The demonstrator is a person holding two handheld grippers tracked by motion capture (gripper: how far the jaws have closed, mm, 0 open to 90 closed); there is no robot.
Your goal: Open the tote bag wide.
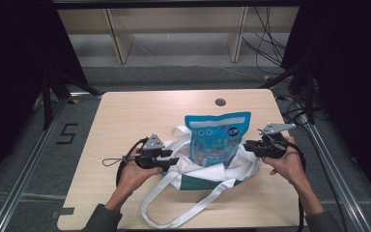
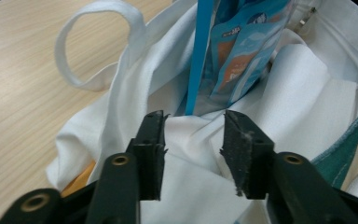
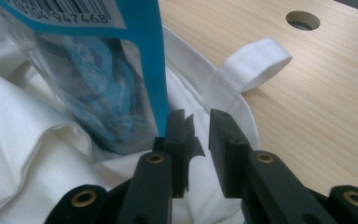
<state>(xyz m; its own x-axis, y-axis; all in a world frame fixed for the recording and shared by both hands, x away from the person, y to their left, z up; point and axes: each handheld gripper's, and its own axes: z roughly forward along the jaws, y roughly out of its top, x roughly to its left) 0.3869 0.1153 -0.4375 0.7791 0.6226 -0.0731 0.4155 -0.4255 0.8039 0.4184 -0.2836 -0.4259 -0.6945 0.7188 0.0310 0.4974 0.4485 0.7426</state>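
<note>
High view: a white tote bag lies on the pale wooden worktop, towards its near half, with a blue snack pouch standing upright in its mouth; the left gripper sits at the bag's left rim and the right gripper at its right rim, one on either side of the pouch. One long white handle loops out across the wood towards the near edge; a second handle shows behind the pouch on its left. The far half of the worktop is bare wood up to a round cable hole; bare wood also lies left of the left hand and beyond the right hand up to the right edge.

In the left gripper view the jaws stand partly apart with white cloth bunched between them — the pads do not press on it; the pouch's blue edge rises just beyond. In the right gripper view the jaws stand narrowly apart over the bag's rim, clear of the cloth; the pouch stands just past the left jaw.
</note>
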